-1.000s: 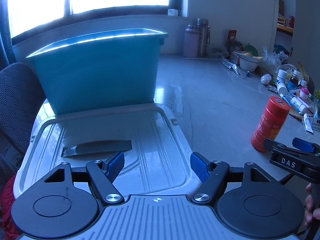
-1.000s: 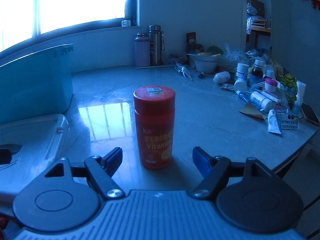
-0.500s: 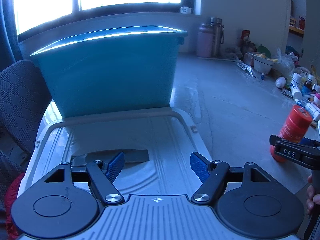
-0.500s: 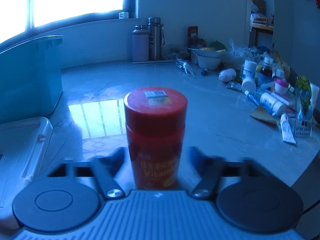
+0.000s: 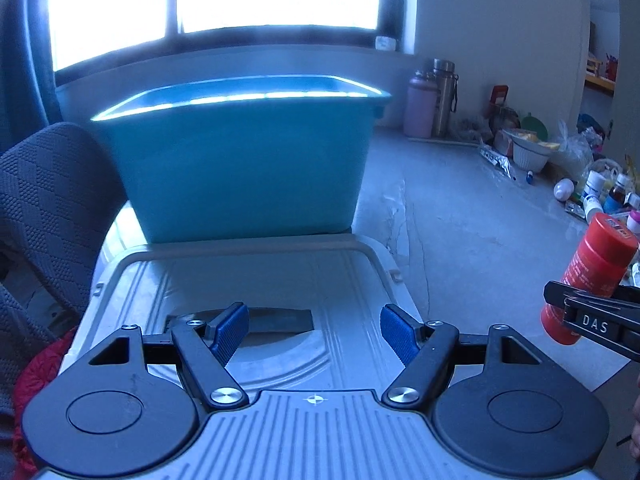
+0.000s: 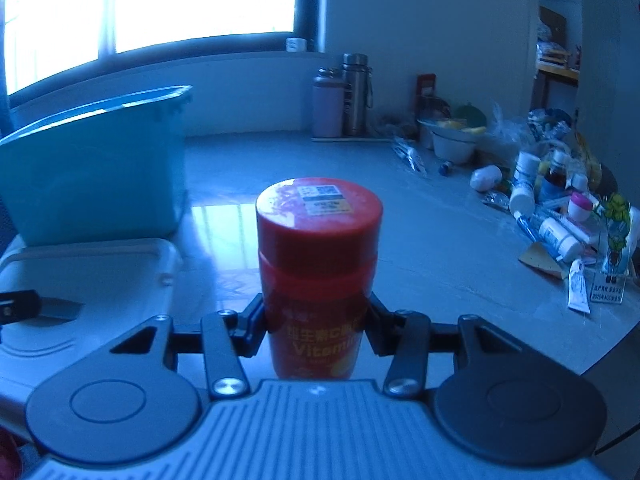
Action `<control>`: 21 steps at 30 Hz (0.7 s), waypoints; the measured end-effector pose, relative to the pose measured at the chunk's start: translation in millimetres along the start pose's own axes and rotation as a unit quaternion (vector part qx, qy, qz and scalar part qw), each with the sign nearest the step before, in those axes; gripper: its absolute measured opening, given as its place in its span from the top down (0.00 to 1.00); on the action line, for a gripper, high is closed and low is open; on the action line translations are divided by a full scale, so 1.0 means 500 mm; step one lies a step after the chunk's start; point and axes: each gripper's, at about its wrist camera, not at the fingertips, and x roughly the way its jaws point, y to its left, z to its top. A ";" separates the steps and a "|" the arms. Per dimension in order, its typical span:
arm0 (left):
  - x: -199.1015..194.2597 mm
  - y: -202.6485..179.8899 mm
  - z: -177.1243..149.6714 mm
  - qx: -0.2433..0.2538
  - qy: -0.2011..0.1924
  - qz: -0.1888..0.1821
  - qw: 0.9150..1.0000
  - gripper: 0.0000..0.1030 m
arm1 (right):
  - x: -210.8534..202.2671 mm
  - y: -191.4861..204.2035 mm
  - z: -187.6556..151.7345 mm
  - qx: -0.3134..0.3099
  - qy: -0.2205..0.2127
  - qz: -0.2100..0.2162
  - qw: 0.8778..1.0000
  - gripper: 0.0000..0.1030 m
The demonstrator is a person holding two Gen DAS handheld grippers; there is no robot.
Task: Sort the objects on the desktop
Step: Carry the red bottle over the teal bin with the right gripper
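Right hand-held gripper (image 6: 316, 332): clamped on the red vitamin bottle (image 6: 318, 280), fingers low on its body, below the cap.
Bottle position: upright, near you, right of the white lid (image 6: 80, 276); whether its base touches the tabletop (image 6: 420, 240) you cannot tell.
Grip advice: keep the squeeze even and the bottle vertical; the hold sits low, so it may tip.
Likely destination: the teal bin (image 5: 240, 160), far left; clear its rim before releasing.
Left hand-held gripper (image 5: 314, 330): fingers apart, holding nothing, over the white lid; keep it out of the path.
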 end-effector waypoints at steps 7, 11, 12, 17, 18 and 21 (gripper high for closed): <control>-0.053 0.039 -0.014 -0.027 -0.002 0.021 0.999 0.27 | -0.056 0.037 0.014 -0.024 -0.010 0.022 0.999 0.52; -0.079 0.059 -0.014 -0.028 -0.001 0.039 0.999 0.27 | -0.082 0.064 0.024 -0.039 -0.015 0.034 0.999 0.52; -0.086 0.065 -0.013 -0.028 -0.002 0.044 0.999 0.27 | -0.088 0.070 0.027 -0.042 -0.017 0.038 0.998 0.52; -0.115 0.099 0.002 -0.039 -0.002 0.059 0.998 0.27 | -0.109 0.101 0.053 -0.047 -0.022 0.059 0.997 0.52; -0.121 0.106 0.006 -0.042 -0.004 0.061 0.997 0.27 | -0.111 0.107 0.061 -0.049 -0.023 0.064 0.996 0.52; -0.134 0.127 0.021 -0.047 -0.002 0.070 0.996 0.27 | -0.116 0.130 0.087 -0.064 -0.032 0.077 0.994 0.52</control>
